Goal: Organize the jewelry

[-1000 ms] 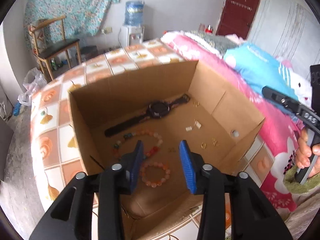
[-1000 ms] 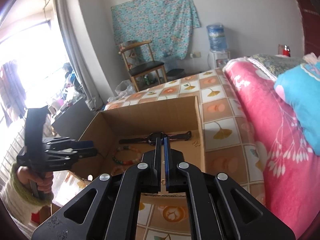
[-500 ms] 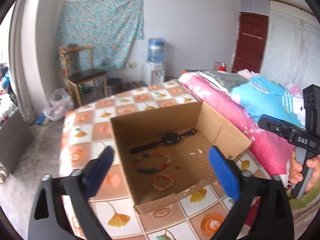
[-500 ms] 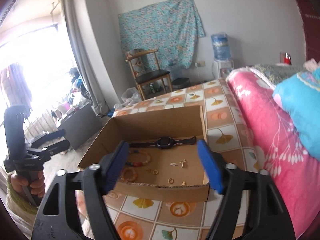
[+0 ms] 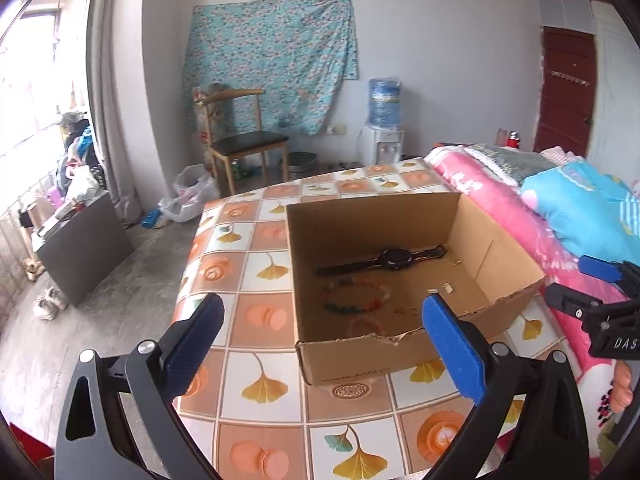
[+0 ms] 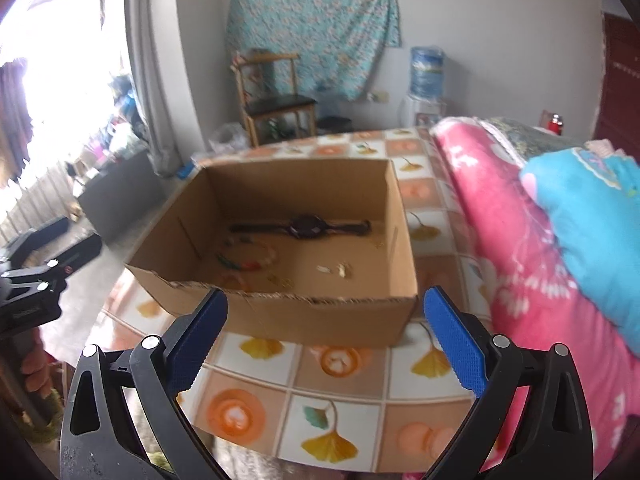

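An open cardboard box [image 5: 400, 216] stands on the tiled tablecloth. Inside lie a black watch [image 5: 394, 258], a multicoloured bead bracelet [image 5: 356, 296], a pale orange bead bracelet [image 5: 362, 326] and several small gold pieces [image 5: 446, 289]. My left gripper [image 5: 322, 299] hovers before the box's near left corner, open wide and empty. My right gripper [image 6: 326, 293] faces the box [image 6: 304, 184] from its near side. Its jaws are opening and nothing is between them. The watch [image 6: 304, 227] and bracelet [image 6: 248, 258] look blurred in the right wrist view.
The table [image 5: 256, 320] has its edge at the left, with floor below. A pink quilt [image 6: 500, 208] and a blue pillow [image 6: 592, 216] lie to the right of the box. A wooden chair [image 5: 240, 148], a water dispenser [image 5: 384, 128] and a dark cabinet [image 5: 80, 248] stand beyond.
Both grippers have drawn back from the box and a little upward. The left jaws went from narrow to wide. The right jaws went from shut to wide.
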Available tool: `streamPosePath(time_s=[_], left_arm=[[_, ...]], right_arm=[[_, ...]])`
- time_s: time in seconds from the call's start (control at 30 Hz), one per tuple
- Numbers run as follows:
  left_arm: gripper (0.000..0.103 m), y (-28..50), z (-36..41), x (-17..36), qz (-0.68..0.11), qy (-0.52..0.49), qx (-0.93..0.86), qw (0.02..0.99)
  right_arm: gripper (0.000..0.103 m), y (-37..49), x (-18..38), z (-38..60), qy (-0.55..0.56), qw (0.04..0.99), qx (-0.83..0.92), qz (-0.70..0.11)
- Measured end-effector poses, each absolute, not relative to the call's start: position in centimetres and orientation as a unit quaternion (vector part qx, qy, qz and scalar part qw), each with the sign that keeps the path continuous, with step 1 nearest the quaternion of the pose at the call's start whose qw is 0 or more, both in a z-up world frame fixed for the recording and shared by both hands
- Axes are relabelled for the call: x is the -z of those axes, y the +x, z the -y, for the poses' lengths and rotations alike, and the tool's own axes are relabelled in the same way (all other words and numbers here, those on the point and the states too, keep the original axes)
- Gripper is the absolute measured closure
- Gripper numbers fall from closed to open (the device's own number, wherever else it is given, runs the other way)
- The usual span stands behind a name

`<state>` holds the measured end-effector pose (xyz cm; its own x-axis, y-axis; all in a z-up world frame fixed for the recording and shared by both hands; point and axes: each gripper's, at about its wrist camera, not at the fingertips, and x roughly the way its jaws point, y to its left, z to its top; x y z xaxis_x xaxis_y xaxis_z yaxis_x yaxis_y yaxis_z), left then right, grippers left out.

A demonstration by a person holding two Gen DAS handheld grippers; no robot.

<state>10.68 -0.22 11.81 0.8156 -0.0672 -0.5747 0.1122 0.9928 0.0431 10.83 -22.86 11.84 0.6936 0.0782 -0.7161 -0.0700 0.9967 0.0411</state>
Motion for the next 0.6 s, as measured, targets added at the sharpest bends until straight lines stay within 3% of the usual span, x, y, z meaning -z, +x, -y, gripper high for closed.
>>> streamPosePath(time_s=[0.27,0.6], left_arm=[[0.005,11.3,2.3,-10.8,-0.328,0.079,0.021,0.941],[0.005,11.9,2.8,-8.9,-0.383,0.037,0.013,0.923]], right_arm=[[0.008,11.4,-10.9,22.3,0.003,0.910,-0.011,-0.415],[0.008,12.2,-9.4,21.7,0.003,0.892,0.001,-0.451]])
